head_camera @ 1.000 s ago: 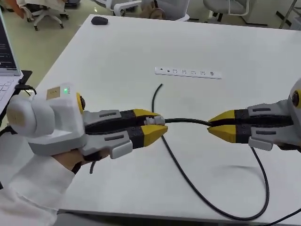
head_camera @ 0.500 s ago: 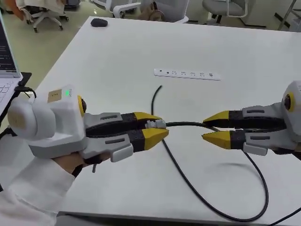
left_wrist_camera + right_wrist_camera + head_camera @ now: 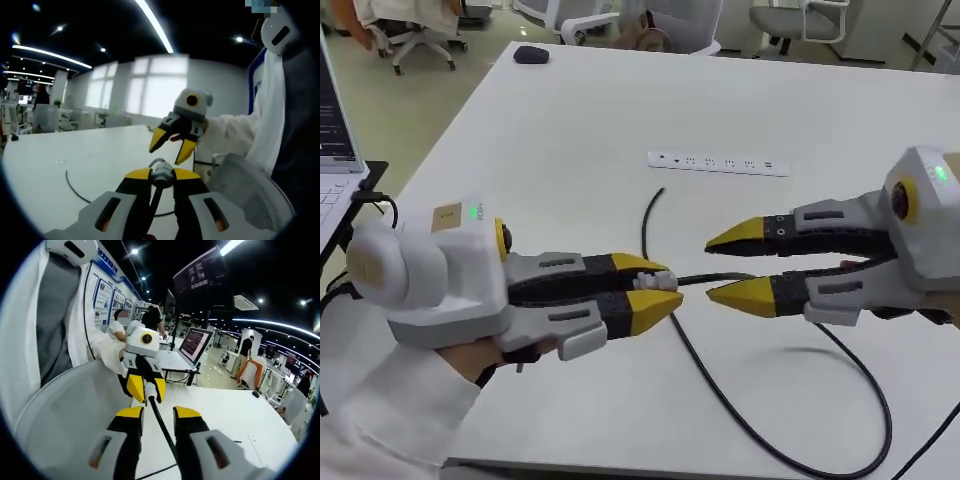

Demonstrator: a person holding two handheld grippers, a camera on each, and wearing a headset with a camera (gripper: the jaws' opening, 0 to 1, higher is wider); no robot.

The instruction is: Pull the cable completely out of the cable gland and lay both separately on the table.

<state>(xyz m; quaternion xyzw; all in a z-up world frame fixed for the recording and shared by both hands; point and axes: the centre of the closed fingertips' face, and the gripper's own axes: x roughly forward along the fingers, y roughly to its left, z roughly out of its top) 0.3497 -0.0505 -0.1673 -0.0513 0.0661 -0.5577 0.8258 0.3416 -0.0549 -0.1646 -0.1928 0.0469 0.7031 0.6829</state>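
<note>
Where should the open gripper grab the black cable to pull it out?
Probably on the straight stretch of cable just outside the gland, coming from the right. It runs level there, between the open jaws of the right gripper, in line with the pull.

Your left gripper has yellow wedge-shaped jaw tips, black mid-sections and grey side plates with dark slots, all joined to a rounded white housing. On top of the left gripper, at the end away from its tips, sit a tan label and a green light. Your right gripper matches the left gripper in colour and shape. Just behind the left gripper you wear a white sleeve. Your headset is white with a dark slot.
</note>
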